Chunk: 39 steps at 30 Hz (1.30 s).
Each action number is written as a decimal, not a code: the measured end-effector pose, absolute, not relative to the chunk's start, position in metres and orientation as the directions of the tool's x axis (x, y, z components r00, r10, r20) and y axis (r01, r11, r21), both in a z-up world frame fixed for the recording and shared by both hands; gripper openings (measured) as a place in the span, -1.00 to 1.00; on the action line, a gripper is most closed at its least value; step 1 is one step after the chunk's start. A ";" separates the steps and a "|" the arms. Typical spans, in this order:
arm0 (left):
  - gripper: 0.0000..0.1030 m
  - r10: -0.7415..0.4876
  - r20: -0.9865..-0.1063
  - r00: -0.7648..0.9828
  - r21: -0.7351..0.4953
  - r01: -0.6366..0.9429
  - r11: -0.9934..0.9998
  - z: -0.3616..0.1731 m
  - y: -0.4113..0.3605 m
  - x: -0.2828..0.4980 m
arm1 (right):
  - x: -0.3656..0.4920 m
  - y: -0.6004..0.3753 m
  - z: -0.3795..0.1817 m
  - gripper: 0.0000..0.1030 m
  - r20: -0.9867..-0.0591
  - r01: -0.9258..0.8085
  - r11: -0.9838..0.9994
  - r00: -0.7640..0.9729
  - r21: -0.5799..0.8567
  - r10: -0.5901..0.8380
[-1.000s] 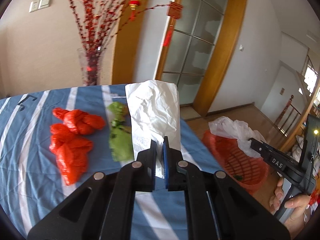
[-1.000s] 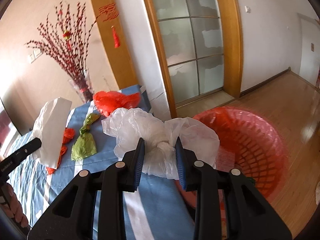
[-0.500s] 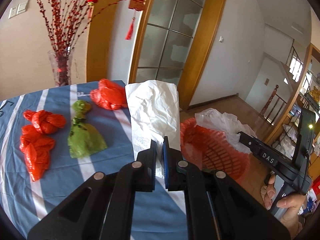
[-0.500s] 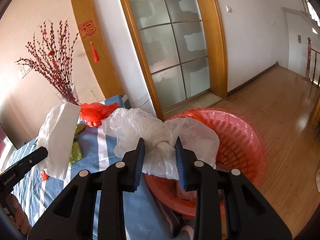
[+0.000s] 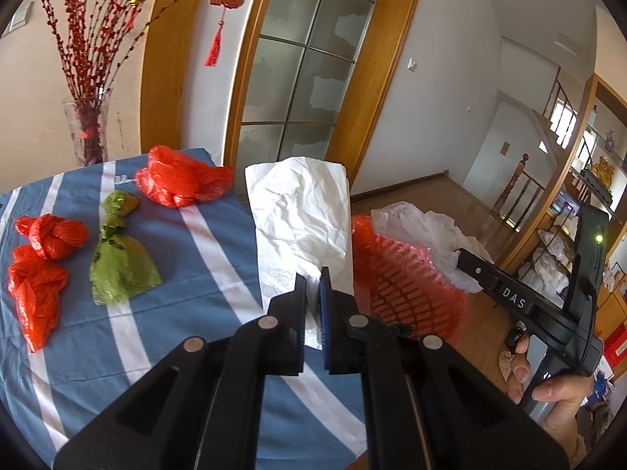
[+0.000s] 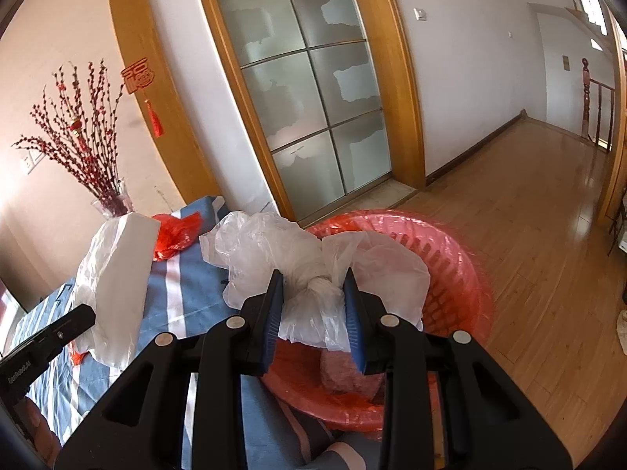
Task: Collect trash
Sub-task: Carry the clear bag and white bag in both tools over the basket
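Two bags are in the air right now, one per gripper. Nearest in the right wrist view, the right gripper (image 6: pixel 315 309) is clamped around the knot of a crumpled clear plastic bag (image 6: pixel 313 258), and that bag hangs just above the near rim of the red mesh basket (image 6: pixel 462 270) that sits on the wood floor (image 6: pixel 529 215) off the table's right edge. Over on the left wrist view, the left gripper (image 5: pixel 312 305) has its pads pinched tight on the bottom edge of a flat white plastic bag (image 5: pixel 301 211), held up over the blue striped tablecloth (image 5: pixel 203 243), close to the basket but not over it yet. So I'd say we're at the drop-off step: righty looks ready to let go, it just needs to be fully over the opening before the fingers spread, since a floppy bag could catch on the rim. Lefty then needs to swing right to do the same. Farther back on the table there's more waiting: a knotted green bag (image 5: pixel 119 262), two red bags at far left (image 5: pixel 43 258), and another red bag (image 5: pixel 182 180) near the far edge by the glass vase (image 5: pixel 88 129).
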<state>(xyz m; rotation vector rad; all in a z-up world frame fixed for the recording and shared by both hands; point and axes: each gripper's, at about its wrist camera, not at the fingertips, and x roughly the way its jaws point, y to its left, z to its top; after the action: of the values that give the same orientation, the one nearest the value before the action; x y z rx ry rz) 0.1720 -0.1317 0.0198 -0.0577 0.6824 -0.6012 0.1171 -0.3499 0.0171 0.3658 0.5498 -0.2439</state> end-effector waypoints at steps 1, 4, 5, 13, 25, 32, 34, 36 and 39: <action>-0.85 -0.543 -0.576 0.611 -0.242 0.507 0.827 0.019 -0.134 0.173 | 0.116 -0.352 0.017 -0.41 -0.548 0.327 0.905 0.826 0.274 -0.133; -0.85 -0.552 -0.578 0.601 -0.243 0.519 0.819 0.017 -0.142 0.173 | 0.116 -0.357 0.017 -0.41 -0.546 0.340 0.898 0.825 0.278 -0.143; -0.85 -0.555 -0.578 0.598 -0.244 0.523 0.817 0.016 -0.144 0.173 | 0.115 -0.358 0.017 -0.41 -0.546 0.342 0.897 0.825 0.279 -0.145; -0.85 -0.583 -0.580 0.569 -0.257 0.551 0.794 0.013 -0.165 0.178 | 0.112 -0.374 0.014 -0.41 -0.545 0.375 0.878 0.822 0.297 -0.167; -0.85 -0.615 -0.602 0.509 -0.276 0.591 0.758 -0.002 -0.210 0.190 | 0.113 -0.404 0.005 -0.41 -0.560 0.443 0.832 0.803 0.334 -0.203; -0.85 -0.630 -0.609 0.481 -0.290 0.605 0.742 -0.009 -0.226 0.195 | 0.118 -0.411 0.001 -0.41 -0.564 0.453 0.821 0.800 0.346 -0.203; -0.85 -0.633 -0.611 0.475 -0.293 0.608 0.738 -0.012 -0.230 0.196 | 0.118 -0.411 0.000 -0.41 -0.564 0.454 0.818 0.801 0.353 -0.201; -0.85 -0.637 -0.612 0.468 -0.296 0.611 0.734 -0.013 -0.234 0.196 | 0.118 -0.413 0.000 -0.41 -0.564 0.453 0.815 0.802 0.360 -0.196; -0.83 -0.640 -0.617 0.458 -0.304 0.611 0.731 -0.018 -0.238 0.201 | 0.120 -0.415 -0.002 -0.40 -0.565 0.449 0.815 0.803 0.365 -0.189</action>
<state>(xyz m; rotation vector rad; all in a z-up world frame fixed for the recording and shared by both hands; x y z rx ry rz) 0.2007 -0.2383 -0.0179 -0.0408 0.7781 -0.7707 0.1196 -0.4148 -0.0022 0.5124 0.5371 -0.3587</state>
